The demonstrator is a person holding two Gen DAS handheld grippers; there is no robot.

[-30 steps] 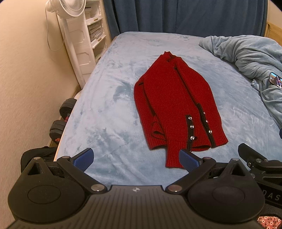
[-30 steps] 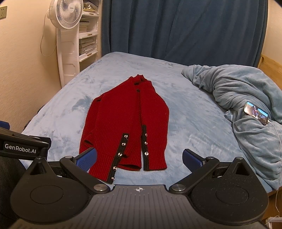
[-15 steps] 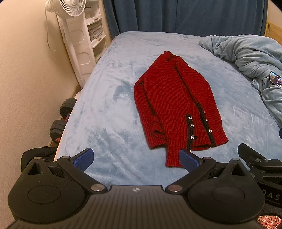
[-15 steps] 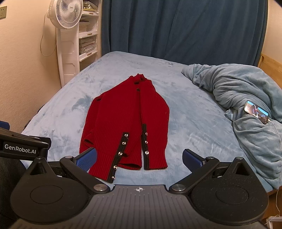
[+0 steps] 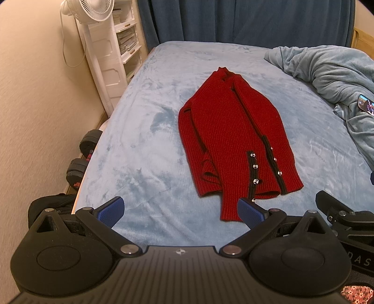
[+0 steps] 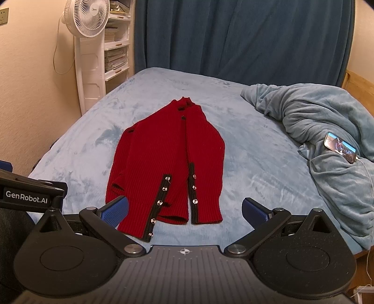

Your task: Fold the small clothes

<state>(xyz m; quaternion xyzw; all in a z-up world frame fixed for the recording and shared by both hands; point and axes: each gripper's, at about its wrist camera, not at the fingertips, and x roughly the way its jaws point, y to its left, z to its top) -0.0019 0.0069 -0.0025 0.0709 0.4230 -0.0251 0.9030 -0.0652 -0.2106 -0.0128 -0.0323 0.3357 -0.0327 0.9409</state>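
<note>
Red cardigan [image 5: 233,140] lies flat on the light blue bed cover [image 5: 145,149], centre of frame in both wrist views, collar toward the dark blue curtain [image 6: 233,35], hem toward the cameras. Sleeves are folded in over the body; black button bands with small shiny buttons show near the hem.

Left gripper [image 5: 181,210]: jaws spread wide, nothing between them, low in frame at the near bed edge; its right blue pad overlaps the cardigan's hem corner in view, contact cannot be told.

Right gripper [image 6: 185,211]: jaws likewise wide apart, holding nothing, hem just ahead.

Crumpled blue blanket [image 6: 315,121] at right, a lit phone [image 6: 340,147] resting on it. White fan [image 6: 85,17] upper left; dumbbells [image 5: 81,159] on the floor at left.
</note>
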